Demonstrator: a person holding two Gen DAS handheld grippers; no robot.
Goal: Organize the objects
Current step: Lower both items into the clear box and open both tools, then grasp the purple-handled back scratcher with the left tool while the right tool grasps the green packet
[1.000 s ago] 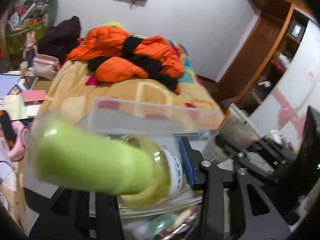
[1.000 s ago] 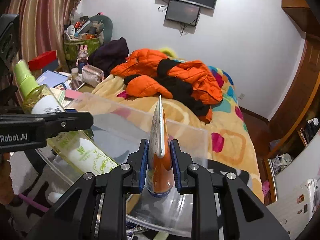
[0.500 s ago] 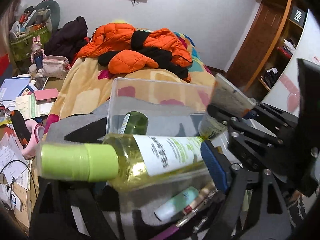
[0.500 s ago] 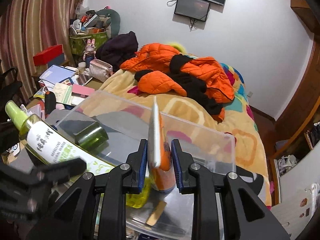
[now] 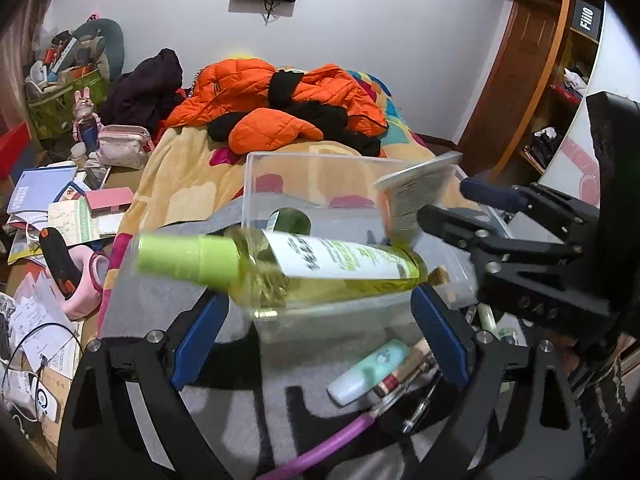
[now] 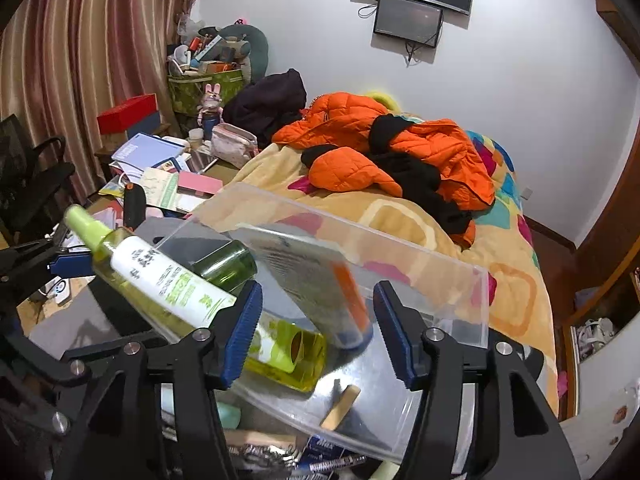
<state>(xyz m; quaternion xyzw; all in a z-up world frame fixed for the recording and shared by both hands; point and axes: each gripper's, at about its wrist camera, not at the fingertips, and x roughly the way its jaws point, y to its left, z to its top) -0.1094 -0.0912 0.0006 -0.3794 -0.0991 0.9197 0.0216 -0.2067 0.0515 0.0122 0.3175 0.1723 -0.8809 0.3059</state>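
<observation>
A clear plastic box (image 5: 320, 164) (image 6: 476, 280) sits in front of both grippers. A yellow-green spray bottle (image 5: 320, 268) (image 6: 172, 280) with a light green cap leans tilted in the box, cap over the rim. An orange-and-white tube (image 6: 320, 276) (image 5: 416, 192) leans in the box beside it. A dark green bottle (image 6: 228, 264) lies inside too. My left gripper (image 5: 320, 328) is open just below the spray bottle. My right gripper (image 6: 316, 328) is open, its pads either side of the tube without touching it.
Small items lie in front of the box: a pale green tube (image 5: 368, 372), a purple handle (image 5: 320, 452), pens. A bed with orange jackets (image 6: 384, 148) lies behind. A cluttered desk (image 6: 168, 176) stands at the left, a wooden shelf (image 5: 560, 92) at the right.
Both grippers opened. The left let go of the spray bottle, which now leans in the box. The right let go of the tube, which tipped over to the left.
</observation>
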